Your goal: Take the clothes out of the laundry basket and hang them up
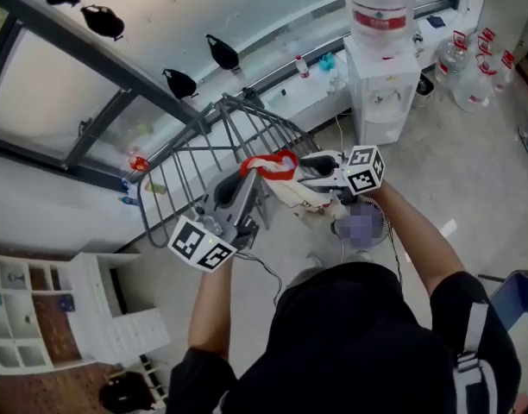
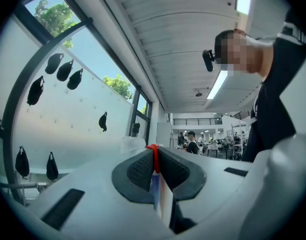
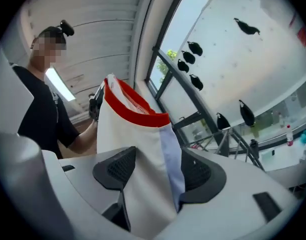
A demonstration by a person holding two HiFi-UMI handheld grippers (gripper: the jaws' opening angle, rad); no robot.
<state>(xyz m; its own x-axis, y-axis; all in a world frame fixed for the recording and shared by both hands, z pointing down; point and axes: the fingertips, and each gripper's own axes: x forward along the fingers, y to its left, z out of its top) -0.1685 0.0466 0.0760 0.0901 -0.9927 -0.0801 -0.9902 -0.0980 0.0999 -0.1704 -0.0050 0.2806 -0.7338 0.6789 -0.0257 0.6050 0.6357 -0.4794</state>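
Where the person (image 1: 367, 343) stands by the grey wire drying rack (image 1: 188, 155), the left gripper (image 1: 249, 176) pinches the red edge of a white cloth garment (image 1: 292, 190) held up near it. The right gripper (image 3: 154, 168) has its jaws wide apart, the white cloth loose between them.

Quick tally: there were two grippers, a left gripper (image 1: 249, 175) and a right gripper (image 1: 305, 167), sharing one garment (image 1: 277, 166). One wire rack (image 1: 219, 149) sat just beyond them. Far right stood one water dispenser (image 1: 380, 84) with one bottle (image 1: 378, 7) on top. I counted four whole black shapes (image 1: 222, 53) on the window (image 1: 57, 76).
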